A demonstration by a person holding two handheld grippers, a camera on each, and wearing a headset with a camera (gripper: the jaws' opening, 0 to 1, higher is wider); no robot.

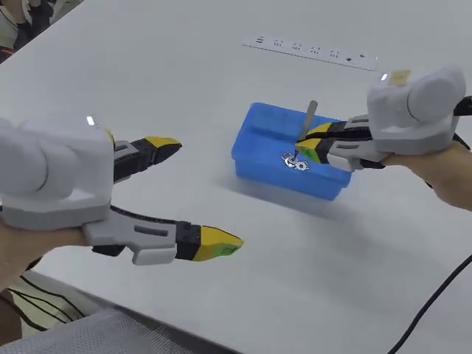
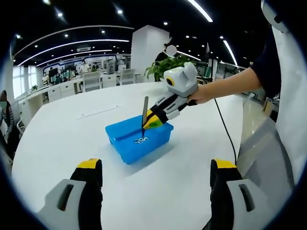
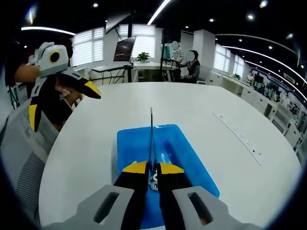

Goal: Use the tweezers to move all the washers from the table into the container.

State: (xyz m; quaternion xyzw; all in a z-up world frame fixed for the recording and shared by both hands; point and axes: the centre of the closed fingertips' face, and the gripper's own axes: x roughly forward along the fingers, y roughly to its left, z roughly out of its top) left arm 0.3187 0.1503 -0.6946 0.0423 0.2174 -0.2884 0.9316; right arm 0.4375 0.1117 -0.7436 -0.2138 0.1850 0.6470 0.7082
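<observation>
Blue plastic container [image 1: 258,166], centre right of frame, holds the washers [image 1: 295,163]. The right gripper [image 1: 313,144] clamps the tweezers [image 1: 310,116] over them, while the left gripper [image 1: 203,193] is spread idle at lower left. A snagged tip could flick washers onto the tabletop [image 1: 184,66].

Open-plan office: big white desk [image 2: 72,139] w/ power strip [image 1: 310,51]; bkgd rows of workstations [image 2: 62,88] & chairs [image 2: 91,80], monitor [image 3: 123,49], potted plant [image 2: 165,67], window blinds [image 3: 96,45], recessed ceiling lights [image 2: 120,11], seated people [image 3: 192,67].
</observation>
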